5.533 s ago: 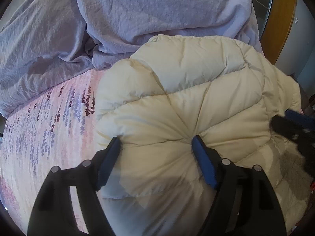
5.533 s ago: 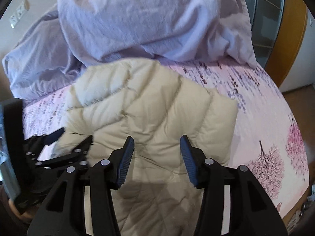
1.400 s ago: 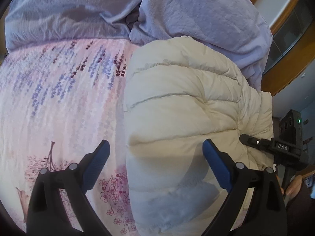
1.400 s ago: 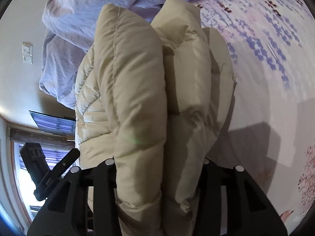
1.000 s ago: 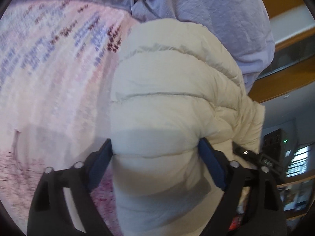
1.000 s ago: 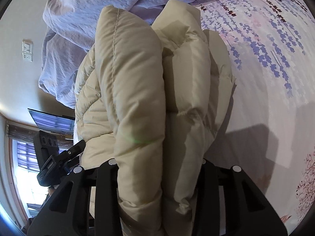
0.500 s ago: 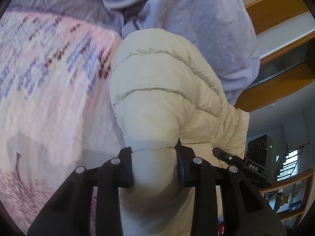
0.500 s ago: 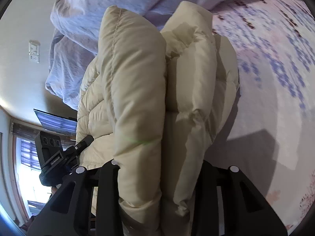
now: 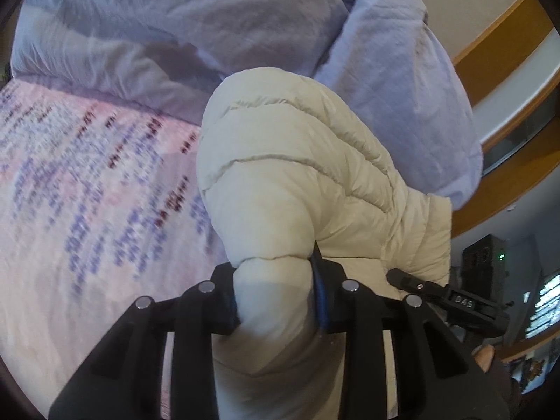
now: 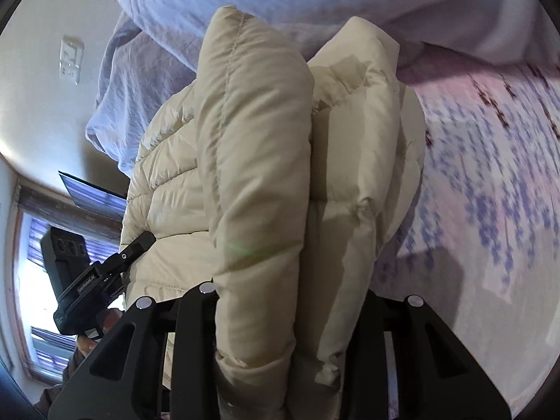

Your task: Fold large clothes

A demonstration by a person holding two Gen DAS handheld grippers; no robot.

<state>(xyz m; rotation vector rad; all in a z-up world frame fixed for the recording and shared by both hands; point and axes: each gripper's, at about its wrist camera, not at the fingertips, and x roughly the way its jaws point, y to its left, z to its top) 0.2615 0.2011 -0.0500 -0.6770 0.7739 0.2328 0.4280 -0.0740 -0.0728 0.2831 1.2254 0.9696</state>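
Both grippers clamp the cream puffer jacket (image 9: 297,182), which is bunched above the floral bed sheet (image 9: 87,210). Left gripper (image 9: 276,294) pinches one padded roll; right gripper (image 10: 283,315) squeezes several stacked layers. The jacket's long axis runs away from the fingers toward the lavender duvet (image 9: 175,28) at the far side, so I judge the fold goes that way, neither hand nearer.

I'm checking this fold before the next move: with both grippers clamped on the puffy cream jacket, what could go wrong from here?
1. The left gripper pinches only a slippery bulge of the cream jacket; it may squirt out.
2. The right gripper squeezes several stacked layers; one could slip and undo the fold.
3. The lavender duvet lies close behind and could snag.
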